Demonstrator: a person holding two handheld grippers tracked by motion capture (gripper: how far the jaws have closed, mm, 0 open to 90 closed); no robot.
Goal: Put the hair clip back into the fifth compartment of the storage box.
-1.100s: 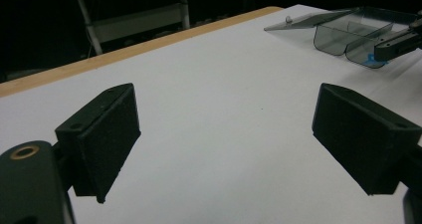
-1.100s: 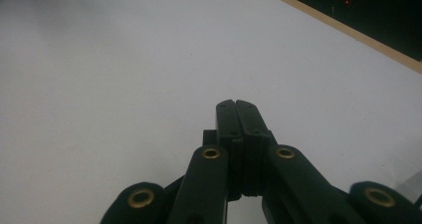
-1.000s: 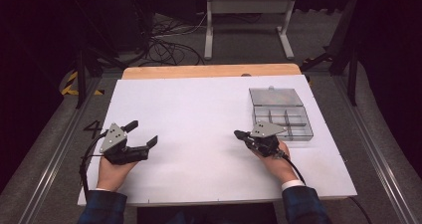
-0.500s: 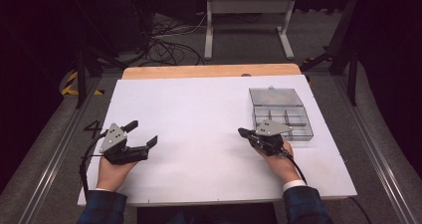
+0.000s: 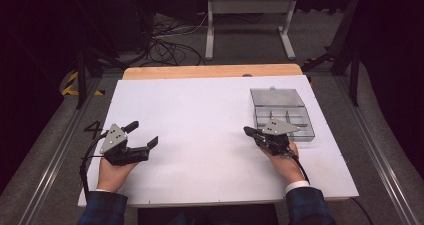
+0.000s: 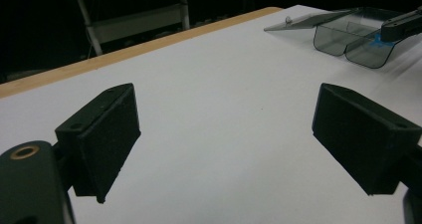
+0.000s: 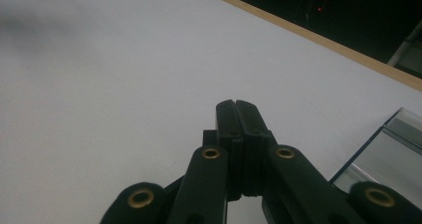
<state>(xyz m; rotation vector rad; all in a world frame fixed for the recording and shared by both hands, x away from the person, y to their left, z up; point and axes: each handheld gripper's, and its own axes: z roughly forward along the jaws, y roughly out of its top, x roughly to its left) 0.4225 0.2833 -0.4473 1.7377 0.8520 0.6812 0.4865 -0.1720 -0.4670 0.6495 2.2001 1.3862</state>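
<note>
Left gripper [image 5: 142,135] lower left of the high view, jaws wide apart, empty. Right gripper [image 5: 248,130] lower right, jaws pressed together, empty, just beside clear compartment box [image 5: 283,113], lid open, right of centre on white table [image 5: 200,120].

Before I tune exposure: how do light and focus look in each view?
High view: white table top evenly bright, surroundings near black. Left gripper view: jaws soft-edged, clear compartment box fairly sharp. Right gripper view: shut jaws sharp, table grainy, box lid shows pale glare.
</note>
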